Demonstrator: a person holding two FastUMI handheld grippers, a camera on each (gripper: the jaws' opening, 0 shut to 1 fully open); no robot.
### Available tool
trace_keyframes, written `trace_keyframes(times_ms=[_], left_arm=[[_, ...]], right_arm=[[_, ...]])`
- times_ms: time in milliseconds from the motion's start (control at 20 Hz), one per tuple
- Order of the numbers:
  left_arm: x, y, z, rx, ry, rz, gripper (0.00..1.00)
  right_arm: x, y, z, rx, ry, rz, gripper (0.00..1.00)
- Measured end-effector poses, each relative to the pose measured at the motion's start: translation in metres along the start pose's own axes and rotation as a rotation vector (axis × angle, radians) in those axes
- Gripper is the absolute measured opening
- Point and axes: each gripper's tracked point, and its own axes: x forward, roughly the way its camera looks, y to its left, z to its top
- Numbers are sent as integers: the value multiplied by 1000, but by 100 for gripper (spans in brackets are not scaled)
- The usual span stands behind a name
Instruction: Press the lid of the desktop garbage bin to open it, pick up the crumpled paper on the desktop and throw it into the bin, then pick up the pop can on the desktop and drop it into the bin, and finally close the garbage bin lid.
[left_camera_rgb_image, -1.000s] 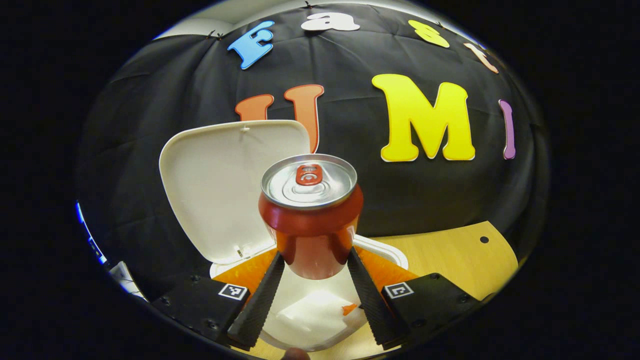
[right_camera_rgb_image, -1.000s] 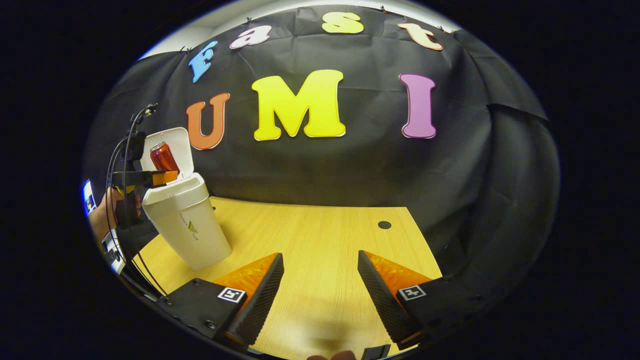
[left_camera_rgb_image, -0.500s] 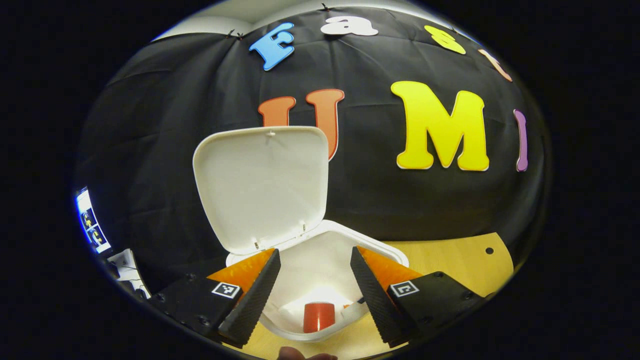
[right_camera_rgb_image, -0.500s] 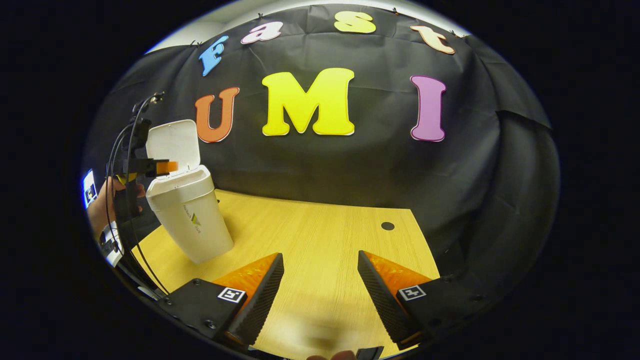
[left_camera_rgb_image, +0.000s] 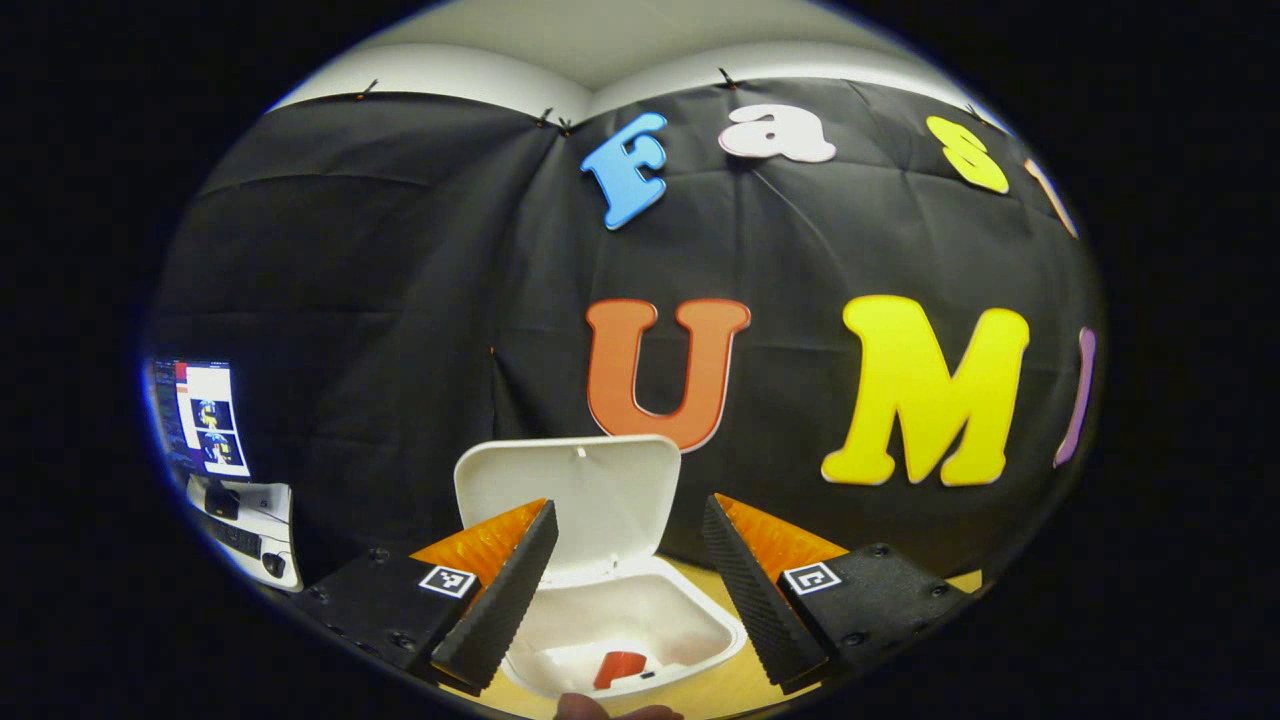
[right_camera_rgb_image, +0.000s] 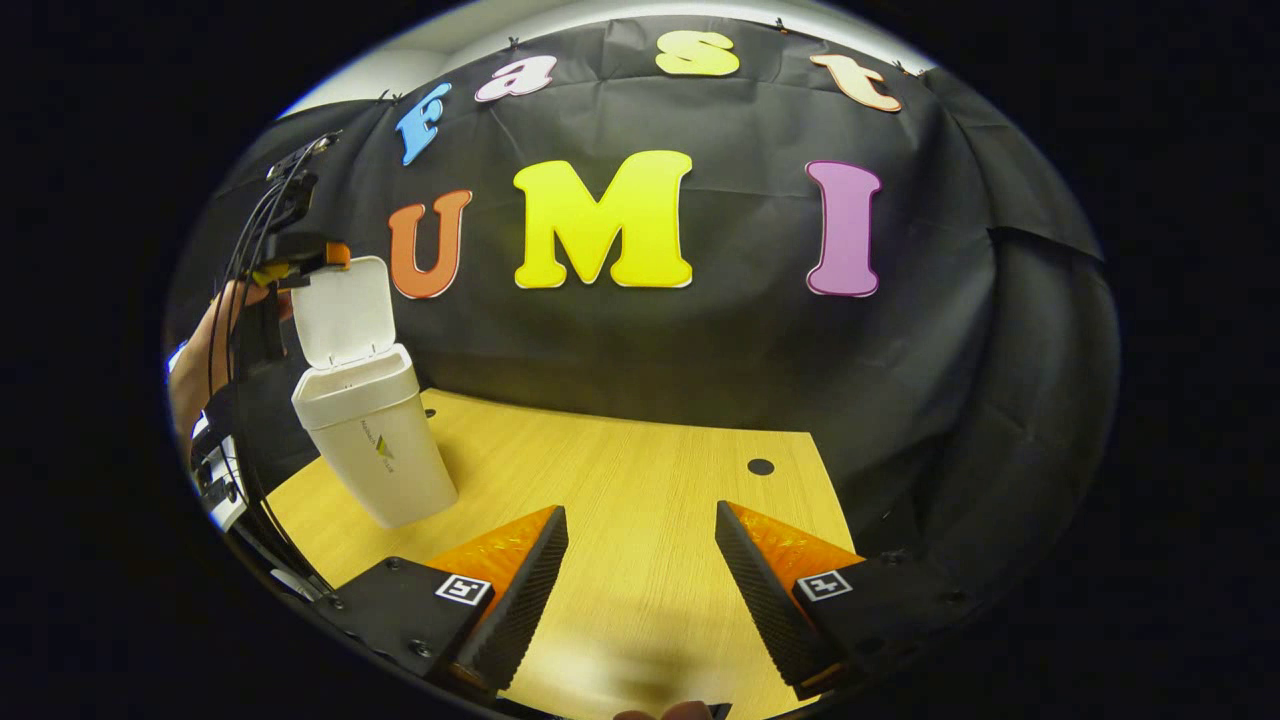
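Note:
The white bin (left_camera_rgb_image: 622, 630) stands below my left gripper (left_camera_rgb_image: 625, 590), its lid (left_camera_rgb_image: 572, 490) standing upright. The red pop can (left_camera_rgb_image: 618, 668) lies inside the bin on white crumpled paper (left_camera_rgb_image: 570, 660). My left gripper is open with nothing between its fingers, high above the bin's mouth. In the right gripper view the bin (right_camera_rgb_image: 372, 452) stands at the far left of the wooden desk (right_camera_rgb_image: 640, 510), lid (right_camera_rgb_image: 340, 308) up, with the left gripper (right_camera_rgb_image: 300, 258) held by a hand level with the lid's top edge. My right gripper (right_camera_rgb_image: 640, 590) hangs open over the bare desk.
A monitor and keyboard (left_camera_rgb_image: 215, 440) sit at the far left beyond the booth. The desk has a cable hole (right_camera_rgb_image: 760, 467) toward its back right. Black cloth walls close the back and right sides.
The left gripper let go of the pop can, which dropped into the bin, then rose well above the bin. The right gripper stayed nearly still.

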Motion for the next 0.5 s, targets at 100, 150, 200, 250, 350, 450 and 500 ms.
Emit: trace_keyframes(times_ms=[100,150,200,250,350,450,500], left_arm=[[12,-1,21,-22,-24,45,95],[18,3,26,-29,-24,73,95],[25,8,32,-46,-21,97,95],[33,10,33,-69,-8,111,95],[50,20,33,-90,19,156,94],[67,34,31,-72,59,224,94],[75,41,28,-69,72,253,94]], right_arm=[[0,-10,6,-2,-10,-4,95],[0,-15,10,-1,-17,-8,95],[2,-21,13,4,-21,-13,95],[3,-24,18,15,-26,-15,95],[6,-31,29,25,-45,-24,95],[9,-35,38,24,-60,-31,95],[10,-38,40,27,-65,-36,94]])
